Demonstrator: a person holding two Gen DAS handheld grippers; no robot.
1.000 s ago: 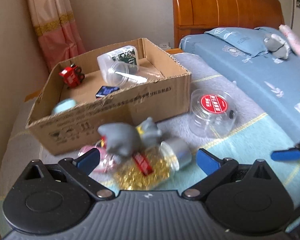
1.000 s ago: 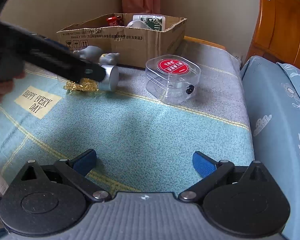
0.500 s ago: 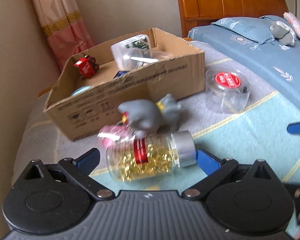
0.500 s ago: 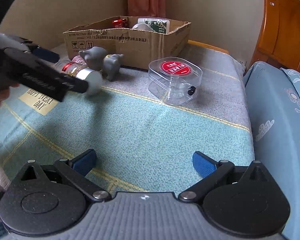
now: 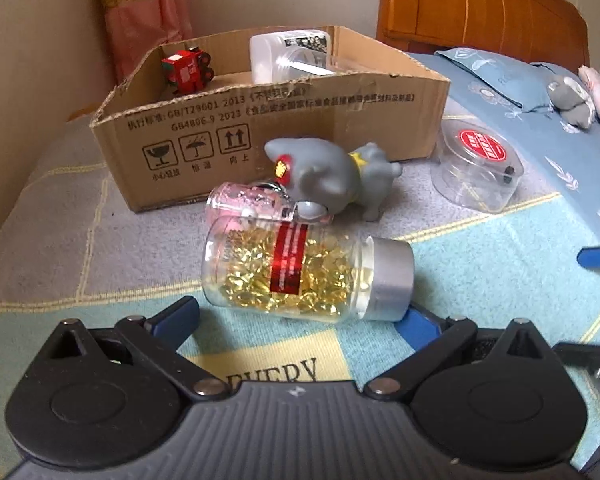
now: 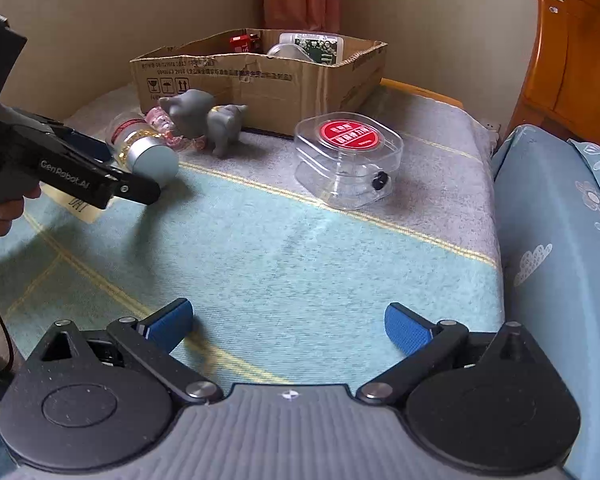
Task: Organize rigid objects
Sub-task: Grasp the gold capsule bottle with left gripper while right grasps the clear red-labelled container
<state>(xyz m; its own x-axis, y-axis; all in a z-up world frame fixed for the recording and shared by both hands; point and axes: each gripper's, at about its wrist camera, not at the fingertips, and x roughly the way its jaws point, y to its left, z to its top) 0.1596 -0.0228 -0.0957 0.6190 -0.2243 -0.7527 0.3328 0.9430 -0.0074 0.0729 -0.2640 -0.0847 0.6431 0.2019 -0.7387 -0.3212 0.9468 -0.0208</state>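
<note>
A clear bottle of gold capsules (image 5: 300, 272) with a silver cap and red label lies on its side on the blanket. My left gripper (image 5: 300, 318) is open just in front of it, one finger near each end. A grey toy animal (image 5: 328, 180) and a pink transparent object (image 5: 240, 200) sit right behind the bottle. The right wrist view shows the bottle (image 6: 144, 152) and toy (image 6: 204, 118) at far left. My right gripper (image 6: 288, 326) is open over bare blanket, holding nothing. A clear case with a red label (image 6: 350, 156) rests ahead of it.
An open cardboard box (image 5: 260, 128) stands behind the toys, holding a red toy car (image 5: 186, 70) and clear plastic jars (image 5: 288, 56). A blue pillow (image 6: 560, 240) and wooden headboard (image 6: 572, 60) bound the right side. A wall and curtain lie behind the box.
My left gripper has swung left and dropped lower, so the capsule bottle now lies square between its open fingers. The right gripper has barely moved.
</note>
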